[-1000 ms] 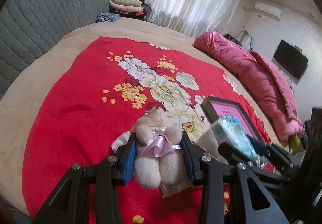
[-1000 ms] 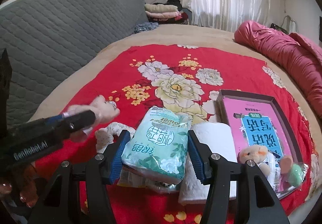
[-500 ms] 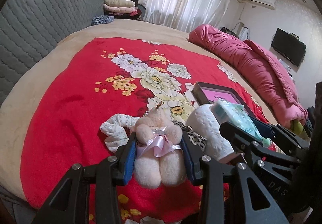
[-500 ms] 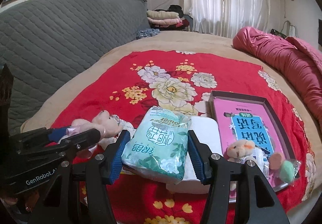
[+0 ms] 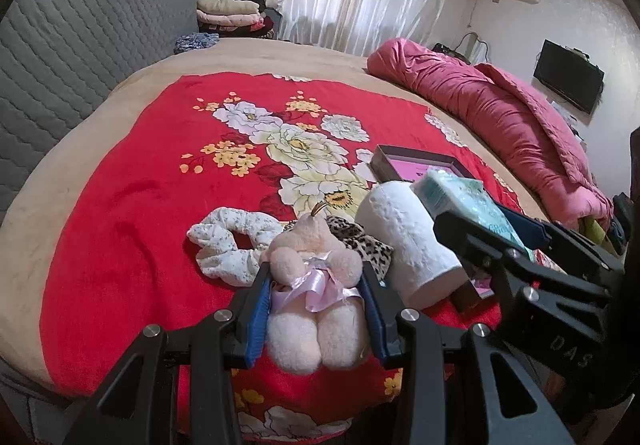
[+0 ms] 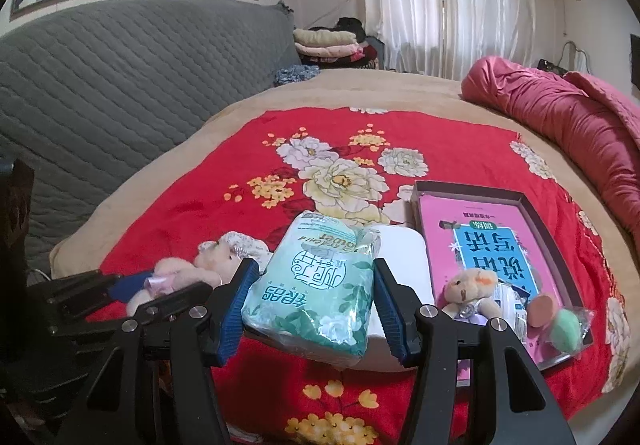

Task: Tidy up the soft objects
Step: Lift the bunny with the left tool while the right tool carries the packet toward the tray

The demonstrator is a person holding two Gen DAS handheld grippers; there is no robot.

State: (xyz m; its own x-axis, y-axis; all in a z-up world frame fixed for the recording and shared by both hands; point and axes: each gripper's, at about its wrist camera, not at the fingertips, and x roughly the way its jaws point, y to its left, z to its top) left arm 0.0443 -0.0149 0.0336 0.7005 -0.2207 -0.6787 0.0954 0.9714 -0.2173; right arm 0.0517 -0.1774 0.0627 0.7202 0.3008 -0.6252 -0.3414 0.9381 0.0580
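A: The left claw (image 5: 316,309) pinched the cream teddy bear (image 5: 314,309) above the red blanket (image 5: 132,205), near its six o'clock edge.

B: And the right claw (image 6: 316,293) squeezed the green tissue pack (image 6: 316,285), tray (image 6: 536,213) at two o'clock.

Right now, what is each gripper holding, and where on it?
Left gripper clamps the plush bear by its sides, at the ribbon. Right gripper clamps the tissue pack by its two long sides.
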